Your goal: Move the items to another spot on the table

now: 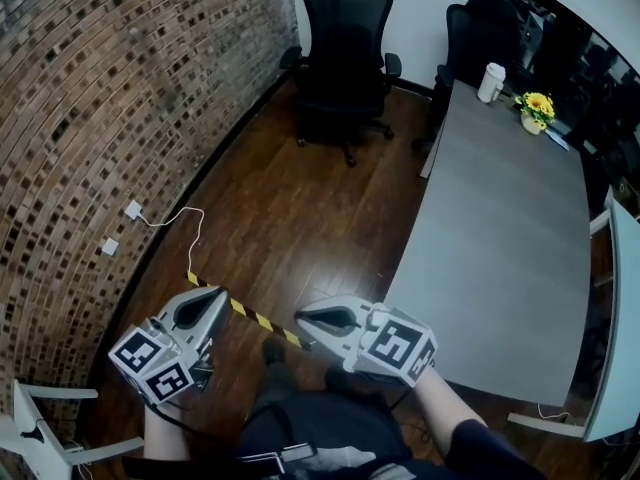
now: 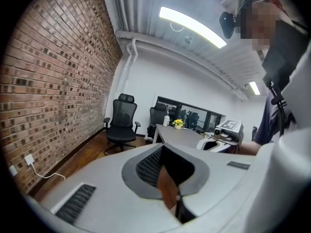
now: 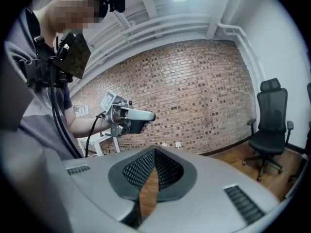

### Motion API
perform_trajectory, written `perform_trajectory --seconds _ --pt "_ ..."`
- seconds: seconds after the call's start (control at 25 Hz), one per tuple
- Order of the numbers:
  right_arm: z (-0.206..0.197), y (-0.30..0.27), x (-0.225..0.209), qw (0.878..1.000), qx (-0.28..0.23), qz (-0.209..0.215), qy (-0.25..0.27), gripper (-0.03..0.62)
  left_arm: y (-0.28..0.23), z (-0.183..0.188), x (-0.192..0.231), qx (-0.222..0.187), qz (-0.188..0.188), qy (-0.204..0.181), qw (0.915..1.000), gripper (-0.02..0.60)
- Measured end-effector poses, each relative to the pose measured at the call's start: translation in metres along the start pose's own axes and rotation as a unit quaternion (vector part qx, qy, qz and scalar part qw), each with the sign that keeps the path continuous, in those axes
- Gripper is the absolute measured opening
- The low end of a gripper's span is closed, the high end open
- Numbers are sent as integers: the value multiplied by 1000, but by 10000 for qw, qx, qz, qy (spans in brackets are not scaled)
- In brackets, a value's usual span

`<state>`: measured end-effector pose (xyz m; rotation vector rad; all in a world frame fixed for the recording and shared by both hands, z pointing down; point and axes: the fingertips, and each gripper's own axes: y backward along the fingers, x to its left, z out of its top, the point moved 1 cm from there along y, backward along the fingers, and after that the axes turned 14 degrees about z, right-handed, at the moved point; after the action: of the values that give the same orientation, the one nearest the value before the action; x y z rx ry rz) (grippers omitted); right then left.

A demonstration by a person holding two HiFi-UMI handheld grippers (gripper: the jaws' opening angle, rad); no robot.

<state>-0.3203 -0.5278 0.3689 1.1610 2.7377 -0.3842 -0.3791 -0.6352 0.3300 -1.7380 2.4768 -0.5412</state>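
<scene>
A long grey table [image 1: 500, 228] stands to the right. At its far end are a white cup [image 1: 491, 81] and a small pot of yellow flowers [image 1: 537, 108]. In the left gripper view the flowers [image 2: 178, 123] and cup [image 2: 166, 119] show far off on the table [image 2: 182, 136]. My left gripper [image 1: 217, 295] and right gripper [image 1: 300, 317] hang over the wooden floor, short of the table's near corner. Both are shut with nothing between the jaws. The left gripper's jaws [image 2: 163, 146] point toward the chairs and table, while the right gripper's jaws [image 3: 154, 150] point at the brick wall.
Black office chairs [image 1: 345, 48] stand at the far end of the room. A curved brick wall [image 1: 120, 118] runs along the left, with a socket and white cable [image 1: 133, 209]. Yellow-black tape [image 1: 255, 318] crosses the floor below the grippers. A white chair [image 1: 40, 438] sits at the lower left.
</scene>
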Motion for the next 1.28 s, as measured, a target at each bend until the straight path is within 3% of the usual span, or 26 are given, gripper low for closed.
perform_trajectory --seconds 0.36,0.76,0.96,1.28 --pt "27 -67 -49 9982 163 -582 -23 -11 -30 15 86 -108 -563 -41 9983 8" --pt "66 -155 -95 9951 477 -852 147 -11 -32 28 195 -220 -743 186 9968 8" --pt "74 -175 -105 9929 703 -950 152 -11 -41 25 215 -216 -943 330 9948 7" --pt "73 -173 -133 9904 576 -1253 -24 -12 -65 33 230 -122 -1116 235 9934 7"
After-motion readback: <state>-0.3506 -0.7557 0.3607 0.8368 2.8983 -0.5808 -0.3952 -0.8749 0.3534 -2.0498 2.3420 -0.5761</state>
